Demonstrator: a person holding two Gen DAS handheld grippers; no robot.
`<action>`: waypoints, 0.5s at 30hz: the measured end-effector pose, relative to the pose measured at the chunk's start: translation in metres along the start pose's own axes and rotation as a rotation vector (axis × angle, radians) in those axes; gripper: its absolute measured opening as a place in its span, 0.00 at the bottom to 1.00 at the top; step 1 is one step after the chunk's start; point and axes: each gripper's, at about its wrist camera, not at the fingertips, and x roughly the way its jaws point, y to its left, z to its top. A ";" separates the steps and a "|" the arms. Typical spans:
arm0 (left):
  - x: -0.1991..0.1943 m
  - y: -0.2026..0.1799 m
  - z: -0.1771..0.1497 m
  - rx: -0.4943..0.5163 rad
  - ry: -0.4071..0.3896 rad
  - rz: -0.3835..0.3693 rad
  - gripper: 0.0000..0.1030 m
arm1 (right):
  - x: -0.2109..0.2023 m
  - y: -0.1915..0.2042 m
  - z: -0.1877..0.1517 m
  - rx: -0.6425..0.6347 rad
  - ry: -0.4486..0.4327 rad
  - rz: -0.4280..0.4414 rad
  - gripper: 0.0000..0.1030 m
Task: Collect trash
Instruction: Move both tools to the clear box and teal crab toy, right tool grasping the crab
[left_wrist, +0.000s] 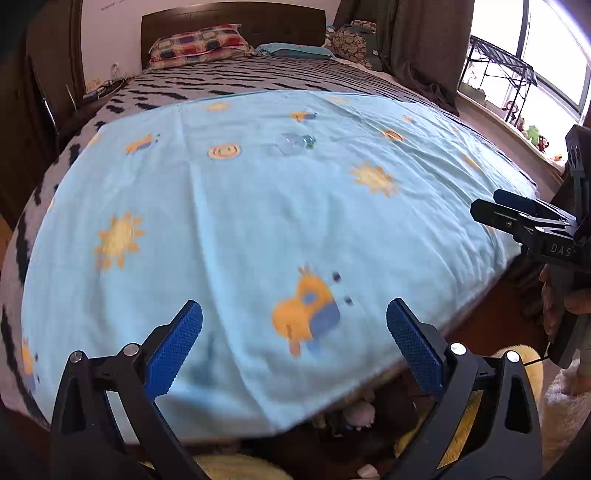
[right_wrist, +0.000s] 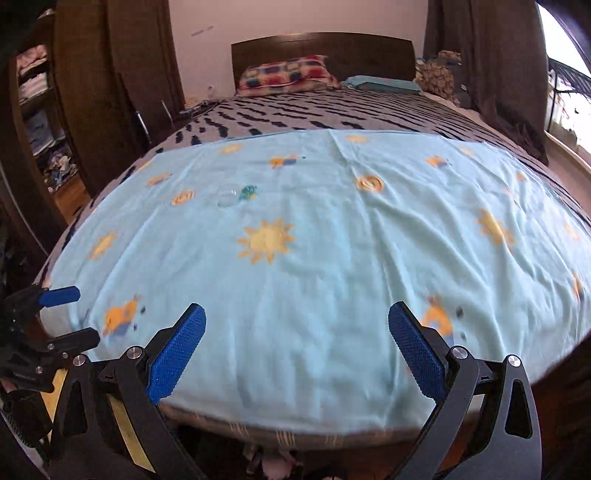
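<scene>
Item: clear bottle (left_wrist: 291, 143), green cap, lying on blanket (left_wrist: 221, 229) mid-bed, well apart from both tools.
L tool (left_wrist: 294, 332): hovering at foot of bed, fingers spread, holding nothing.
R tool (right_wrist: 296, 334): same, spread, nothing held.
Step (judged): reaching twd bottle. Approaching low, straddling body crosswise, closing gently; thin plastic prob. slipping/crushing.

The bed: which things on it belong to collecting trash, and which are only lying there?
For the job:
- clear plastic bottle with a green cap, lying on the blue blanket
- left gripper and right gripper, both open

Only lying there:
- checked pillow
- teal pillow
</scene>
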 end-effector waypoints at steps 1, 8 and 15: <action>0.007 0.001 0.007 0.006 0.000 0.007 0.92 | 0.004 0.000 0.009 0.001 0.003 0.008 0.97; 0.040 0.021 0.038 0.015 0.022 0.028 0.92 | 0.067 0.019 0.051 0.006 0.037 0.081 0.97; 0.068 0.028 0.067 0.037 0.023 0.030 0.92 | 0.118 0.030 0.084 -0.004 0.052 0.094 0.66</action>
